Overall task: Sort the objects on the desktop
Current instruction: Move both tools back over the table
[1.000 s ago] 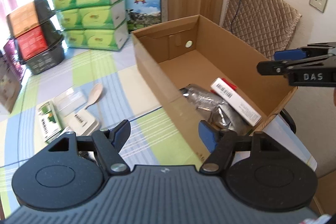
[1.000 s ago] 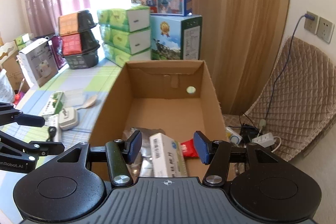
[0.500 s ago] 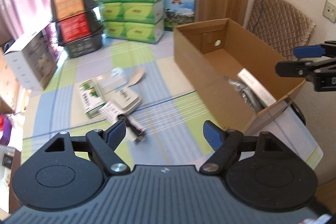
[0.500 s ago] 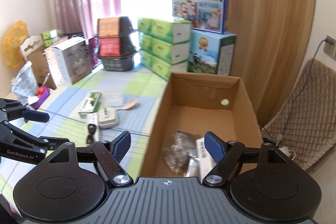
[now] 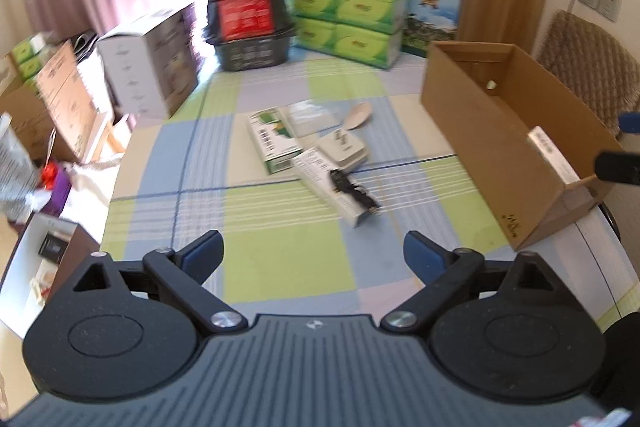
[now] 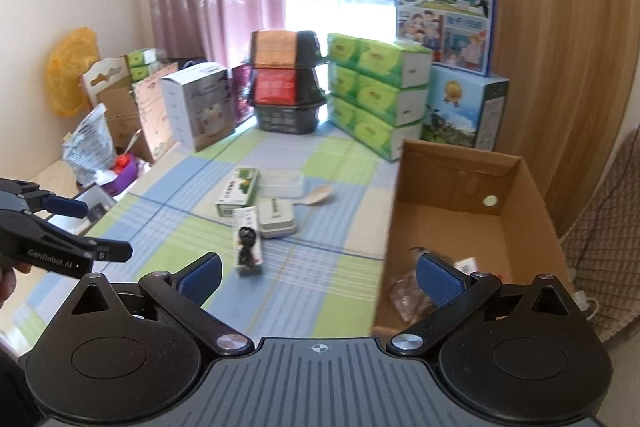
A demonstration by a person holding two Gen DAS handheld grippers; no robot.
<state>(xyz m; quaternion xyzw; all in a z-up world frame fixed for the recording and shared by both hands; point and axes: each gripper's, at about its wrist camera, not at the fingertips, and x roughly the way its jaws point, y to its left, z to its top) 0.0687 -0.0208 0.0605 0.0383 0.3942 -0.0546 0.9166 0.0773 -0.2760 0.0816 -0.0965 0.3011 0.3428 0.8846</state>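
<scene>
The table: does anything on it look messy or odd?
Yes: a loose pile on the tablecloth. The white packet with a black item lies askew, overlapping the flat white case, beside the green box.

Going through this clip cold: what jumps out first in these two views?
The open cardboard box at the right edge of the checked tablecloth draws the eye first, with a few packets already lying inside. Next is the small cluster of loose items mid-table, led by a long white package with a black object on it. Both the left hand-held gripper and right hand-held gripper hang open and empty in the foreground.
</scene>
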